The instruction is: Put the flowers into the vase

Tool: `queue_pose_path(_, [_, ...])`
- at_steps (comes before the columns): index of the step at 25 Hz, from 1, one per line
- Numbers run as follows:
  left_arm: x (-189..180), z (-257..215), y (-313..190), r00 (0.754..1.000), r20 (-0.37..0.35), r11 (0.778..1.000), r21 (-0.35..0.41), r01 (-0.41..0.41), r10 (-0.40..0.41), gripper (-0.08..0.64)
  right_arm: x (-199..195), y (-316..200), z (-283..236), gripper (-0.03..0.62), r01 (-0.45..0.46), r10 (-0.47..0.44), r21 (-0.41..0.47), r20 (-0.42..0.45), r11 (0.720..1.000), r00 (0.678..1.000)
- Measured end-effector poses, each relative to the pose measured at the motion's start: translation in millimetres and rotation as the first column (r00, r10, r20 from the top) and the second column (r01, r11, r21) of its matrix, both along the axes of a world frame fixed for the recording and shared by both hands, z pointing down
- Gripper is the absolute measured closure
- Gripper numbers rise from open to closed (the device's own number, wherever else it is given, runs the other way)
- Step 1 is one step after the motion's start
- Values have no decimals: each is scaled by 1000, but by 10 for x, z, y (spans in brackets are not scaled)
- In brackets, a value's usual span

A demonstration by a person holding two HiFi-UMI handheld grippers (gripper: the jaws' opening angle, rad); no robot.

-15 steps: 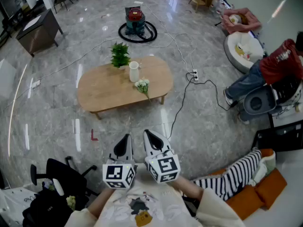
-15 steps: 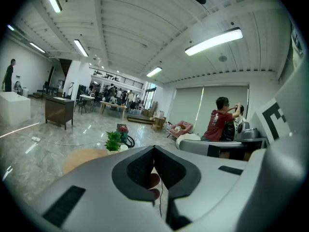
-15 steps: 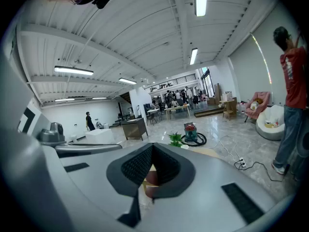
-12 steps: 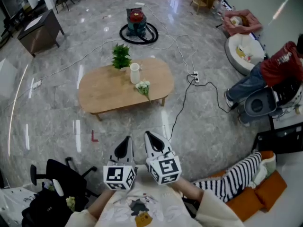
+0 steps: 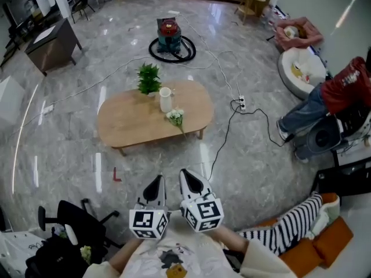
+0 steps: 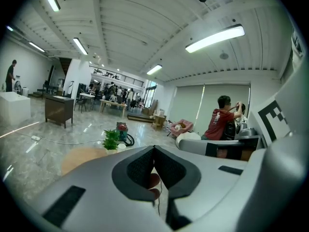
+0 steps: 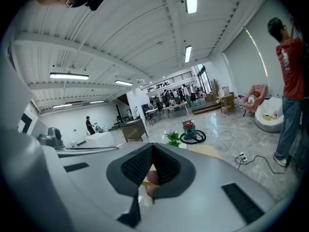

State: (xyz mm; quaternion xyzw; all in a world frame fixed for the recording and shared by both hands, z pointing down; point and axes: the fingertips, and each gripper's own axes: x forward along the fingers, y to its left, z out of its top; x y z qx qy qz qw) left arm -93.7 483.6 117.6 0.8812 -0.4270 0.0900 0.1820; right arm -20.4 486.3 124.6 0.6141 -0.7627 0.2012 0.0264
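Note:
The white vase [image 5: 166, 99] stands upright on the oval wooden table [image 5: 130, 120], well ahead of me across the floor. A small bunch of white flowers [image 5: 175, 117] lies on the tabletop just in front and to the right of the vase. My left gripper [image 5: 155, 183] and right gripper [image 5: 188, 177] are held side by side close to my body, far short of the table. Both are shut with nothing between their jaws. In the left gripper view the left gripper [image 6: 154, 148] has its tips together. The right gripper [image 7: 152, 146] looks the same in its own view.
A green potted plant [image 5: 149, 78] stands on the table behind the vase. A red vacuum cleaner [image 5: 168, 31] with its hose sits beyond. A cable and power strip [image 5: 242, 103] lie right of the table. A black office chair [image 5: 75, 225] is at my left, a seated person [image 5: 342, 86] at the right.
The head view has shifted a little, so the table and both grippers sit slightly lower in the picture. Both grippers stay side by side and shut.

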Motion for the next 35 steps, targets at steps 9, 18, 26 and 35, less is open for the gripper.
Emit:
queue_pose_path(9, [462,-41,-145,1000,3,1000,16,21,-21,555,420,-96,27,589,19,-18,6,-21,1000,1000])
queue_pose_path(18, [1053,32,-168,998,34,998,27,49,-50,555,1057,-140,172,589,34,-34,-18,11,999,999])
queue_pose_path(26, [1224,47,-432,997,48,998,17,63,-64,555,1293,-385,162,589,29,-28,-22,43,999,999])
queue_pose_path(35, [1379,247,-1307,999,35,999,-50,10,-9,555,1317,-1221,440,589,49,-47,-99,18,994,999])
